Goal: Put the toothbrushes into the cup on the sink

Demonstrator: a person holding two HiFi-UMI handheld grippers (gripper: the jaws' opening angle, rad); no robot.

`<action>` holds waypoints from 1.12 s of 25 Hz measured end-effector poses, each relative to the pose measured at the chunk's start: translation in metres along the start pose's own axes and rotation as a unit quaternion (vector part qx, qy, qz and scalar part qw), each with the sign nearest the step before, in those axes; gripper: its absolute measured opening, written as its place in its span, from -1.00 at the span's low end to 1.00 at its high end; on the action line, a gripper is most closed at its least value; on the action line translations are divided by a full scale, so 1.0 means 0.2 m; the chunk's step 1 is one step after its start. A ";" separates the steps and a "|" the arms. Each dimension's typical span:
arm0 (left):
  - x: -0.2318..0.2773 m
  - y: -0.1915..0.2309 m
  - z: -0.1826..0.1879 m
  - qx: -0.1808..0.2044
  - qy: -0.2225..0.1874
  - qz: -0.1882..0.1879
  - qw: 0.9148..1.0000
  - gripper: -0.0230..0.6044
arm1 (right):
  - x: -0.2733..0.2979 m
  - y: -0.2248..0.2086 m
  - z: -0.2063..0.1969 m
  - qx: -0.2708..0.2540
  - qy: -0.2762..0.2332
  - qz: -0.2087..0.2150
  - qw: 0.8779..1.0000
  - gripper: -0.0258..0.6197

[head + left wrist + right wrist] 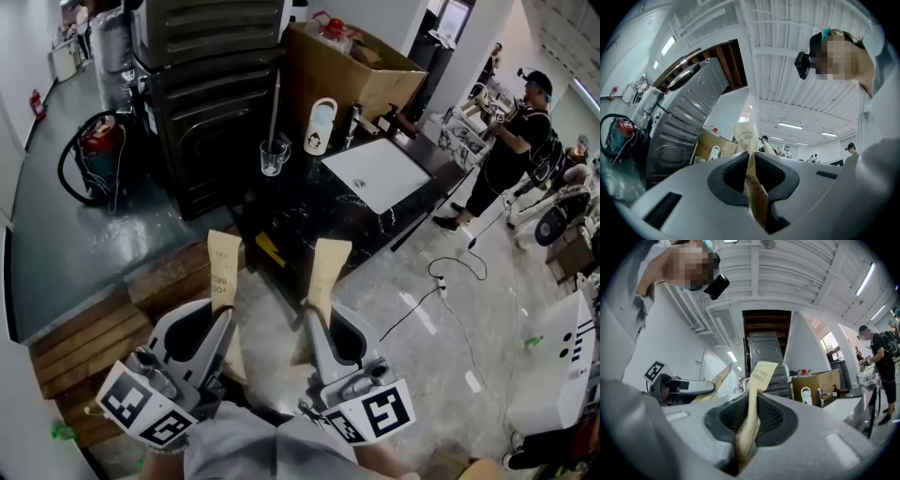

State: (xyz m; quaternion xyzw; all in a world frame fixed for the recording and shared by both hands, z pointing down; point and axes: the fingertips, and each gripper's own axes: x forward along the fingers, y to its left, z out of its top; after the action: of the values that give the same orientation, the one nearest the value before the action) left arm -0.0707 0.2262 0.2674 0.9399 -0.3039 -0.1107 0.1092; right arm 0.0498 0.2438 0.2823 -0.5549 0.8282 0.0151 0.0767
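Pale concrete floor fills a workshop seen from above, with a dark marbled table (300,220) ahead that carries a white sink (380,178). A clear glass cup (274,157) stands on the table near the sink's left corner, beside a white bottle (320,127). A thin upright rod rises from the cup, too slim to identify.

Low in the head view, the left claw (225,317) is pinching a wrapped toothbrush (223,267) in tan paper. The right claw (316,314) is pinching a second wrapped toothbrush (330,262). Both packets stick up and forward. Each gripper view shows the dark pads pressed on the paper.

Both toothbrushes are well apart from the cup, so this looks like the carrying step. Next, one claw probably has to reach over the cup, tip its packet end-down above the rim, then let go.
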 end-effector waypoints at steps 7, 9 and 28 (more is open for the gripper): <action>0.18 0.22 0.07 -0.019 0.016 -0.045 0.999 -0.79 | 0.25 -0.05 0.00 -0.024 0.007 -0.024 0.999 -0.77; 0.23 0.27 0.07 -0.017 0.022 -0.054 0.998 -0.79 | 0.32 -0.07 -0.01 -0.025 0.008 -0.035 0.999 -0.77; 0.37 0.92 0.19 -0.004 0.029 -0.090 0.996 -0.79 | 0.88 -0.08 -0.06 -0.049 0.002 -0.115 0.992 -0.77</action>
State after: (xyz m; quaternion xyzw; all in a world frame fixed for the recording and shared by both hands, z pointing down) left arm -0.1232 0.0321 0.2713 0.9658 -0.2147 -0.0941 0.1109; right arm -0.0031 0.0748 0.2700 -0.6498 0.7571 0.0456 0.0490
